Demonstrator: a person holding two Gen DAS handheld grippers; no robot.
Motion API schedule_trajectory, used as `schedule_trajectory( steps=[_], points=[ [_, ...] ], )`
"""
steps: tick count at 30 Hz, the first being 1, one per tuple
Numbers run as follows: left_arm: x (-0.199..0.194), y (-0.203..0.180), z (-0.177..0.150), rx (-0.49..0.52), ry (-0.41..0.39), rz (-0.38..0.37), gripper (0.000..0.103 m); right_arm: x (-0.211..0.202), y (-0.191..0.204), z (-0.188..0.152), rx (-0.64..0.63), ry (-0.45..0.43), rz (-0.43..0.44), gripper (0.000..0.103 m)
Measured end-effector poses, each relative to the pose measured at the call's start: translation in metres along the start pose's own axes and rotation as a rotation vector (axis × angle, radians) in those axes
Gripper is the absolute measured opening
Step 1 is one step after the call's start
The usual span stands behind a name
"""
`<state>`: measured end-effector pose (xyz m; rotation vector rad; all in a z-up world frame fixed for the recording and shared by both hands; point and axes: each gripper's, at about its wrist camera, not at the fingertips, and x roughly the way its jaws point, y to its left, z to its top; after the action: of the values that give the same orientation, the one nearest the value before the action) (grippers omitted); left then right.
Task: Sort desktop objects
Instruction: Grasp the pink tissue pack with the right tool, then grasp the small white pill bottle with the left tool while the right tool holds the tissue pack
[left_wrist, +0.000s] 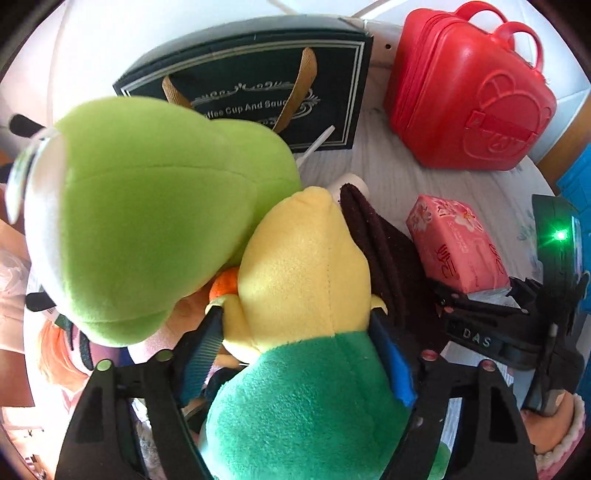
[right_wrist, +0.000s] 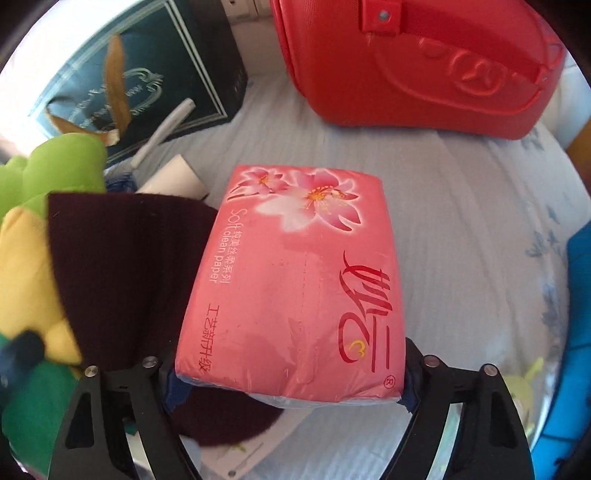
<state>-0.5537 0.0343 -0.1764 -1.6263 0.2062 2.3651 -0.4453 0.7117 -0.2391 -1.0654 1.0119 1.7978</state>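
Left wrist, gripper (left_wrist: 295, 325) clamping plush toy (left_wrist: 303, 280)

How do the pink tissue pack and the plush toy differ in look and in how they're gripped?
The tissue pack is a flat, glossy pink plastic block with printed flowers; the plush toy is soft, fuzzy, rounded, in yellow and green. The right gripper clamps the pack across its near end; the left gripper squeezes the toy at its middle. Both are held.

Home setting, likely a bedroom: floral bedsheet (right_wrist: 480, 229), plush toys (left_wrist: 147, 206), red vanity case (left_wrist: 469, 92), coffee-cup gift bag (left_wrist: 258, 85), pink tissue pack (right_wrist: 295, 280).
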Motion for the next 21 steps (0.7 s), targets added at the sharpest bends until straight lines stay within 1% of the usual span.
schedule_trajectory(
  steps=[1,3,4,5,6,8,11,14,16,17,18,20,21],
  points=[
    [-0.006,-0.001,-0.003,0.004,-0.016,-0.001,0.071,-0.009,0.001,-0.005,-0.003,-0.015,0.000,0.083],
    [-0.018,-0.001,-0.008,0.012,-0.044,-0.009,0.060,-0.032,0.004,-0.015,-0.018,-0.063,-0.021,0.083],
    [-0.027,-0.002,-0.012,0.015,-0.061,-0.017,0.056,-0.047,0.006,-0.021,-0.027,-0.093,-0.031,0.083],
    [-0.032,-0.001,-0.012,0.016,-0.073,-0.038,0.039,-0.061,0.009,-0.026,-0.033,-0.119,-0.031,0.083],
    [-0.038,-0.001,-0.014,0.016,-0.081,-0.049,0.028,-0.073,0.010,-0.030,-0.036,-0.141,-0.031,0.083],
    [-0.054,0.000,-0.020,0.014,-0.097,-0.067,0.016,-0.103,0.015,-0.043,-0.046,-0.199,-0.040,0.083],
    [-0.072,0.003,-0.031,0.006,-0.115,-0.082,0.016,-0.135,0.020,-0.054,-0.061,-0.249,-0.038,0.083],
    [-0.080,0.007,-0.052,-0.008,-0.094,-0.114,0.016,-0.165,0.022,-0.081,-0.069,-0.272,-0.031,0.083],
    [-0.074,0.005,-0.066,-0.018,-0.075,-0.136,0.016,-0.169,0.023,-0.091,-0.057,-0.272,-0.035,0.083],
    [-0.076,0.004,-0.077,-0.025,-0.069,-0.155,0.016,-0.173,0.021,-0.103,-0.051,-0.266,-0.040,0.083],
    [-0.078,0.003,-0.086,-0.025,-0.067,-0.170,0.016,-0.171,0.019,-0.106,-0.046,-0.260,-0.046,0.083],
    [-0.081,-0.005,-0.105,0.003,-0.075,-0.173,0.016,-0.174,0.014,-0.123,-0.038,-0.247,-0.059,0.084],
    [-0.081,-0.012,-0.113,0.022,-0.071,-0.180,0.019,-0.174,0.009,-0.134,-0.032,-0.237,-0.067,0.084]
  ],
)
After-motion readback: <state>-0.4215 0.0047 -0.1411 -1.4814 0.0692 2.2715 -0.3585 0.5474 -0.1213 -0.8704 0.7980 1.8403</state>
